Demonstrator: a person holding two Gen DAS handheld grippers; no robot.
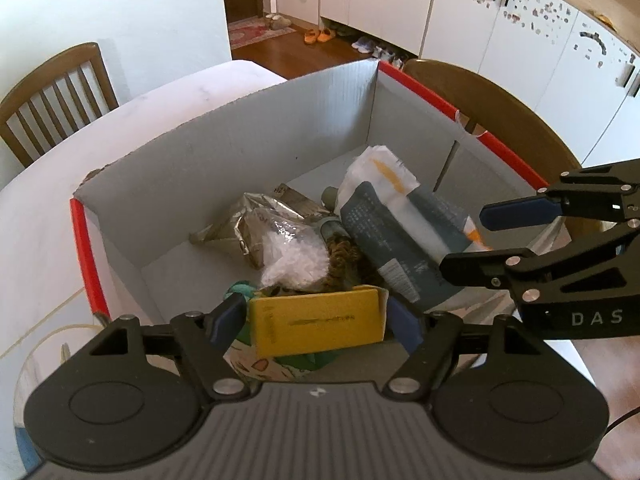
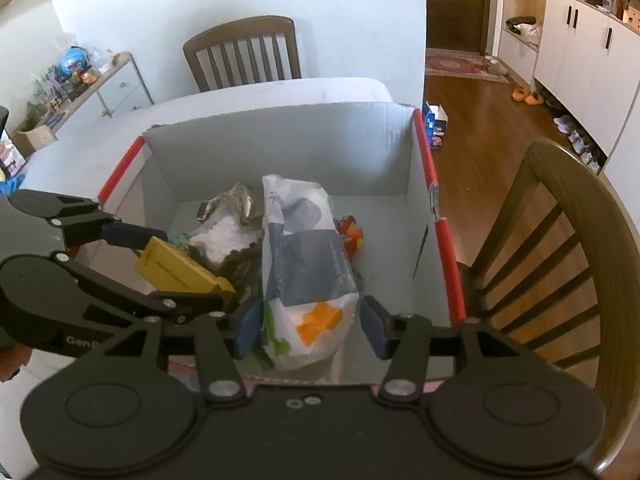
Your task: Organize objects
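Yellow box (image 1: 318,320), a flat rectangular carton of matte card with a dark printed line along its face, sits pinched between the blue pads of the left gripper (image 1: 316,322), one finger (image 1: 229,314) pressed on each short end, and it hangs just above the near end of the open cardboard bin (image 1: 224,148). I judge the step in hand to be the drop: the carton is carried over the bin and not yet let go, so the next move calls for lowering it onto the heap below and spreading the fingers once it has something to rest on. The right gripper (image 2: 310,326) has its fingers spread to either side of the white-and-slate pouch (image 2: 304,264), whose near end lies between the pads; the right wrist view shows a gap on the right side, while the left pad looks close to the pouch, and I cannot tell whether it touches. That pouch is soft, glossy plastic film, long and plump, with orange and green print at the end nearest the fingers. Beyond the left fingers lie a crinkled clear bag (image 1: 292,256) of white bits, a crumpled silver foil packet (image 1: 256,220) and something brown and knobbly. The bin itself is grey corrugated board with red-taped rims, standing on a pale tabletop (image 1: 48,216), with wooden slat-backed chairs (image 2: 244,52) past it.
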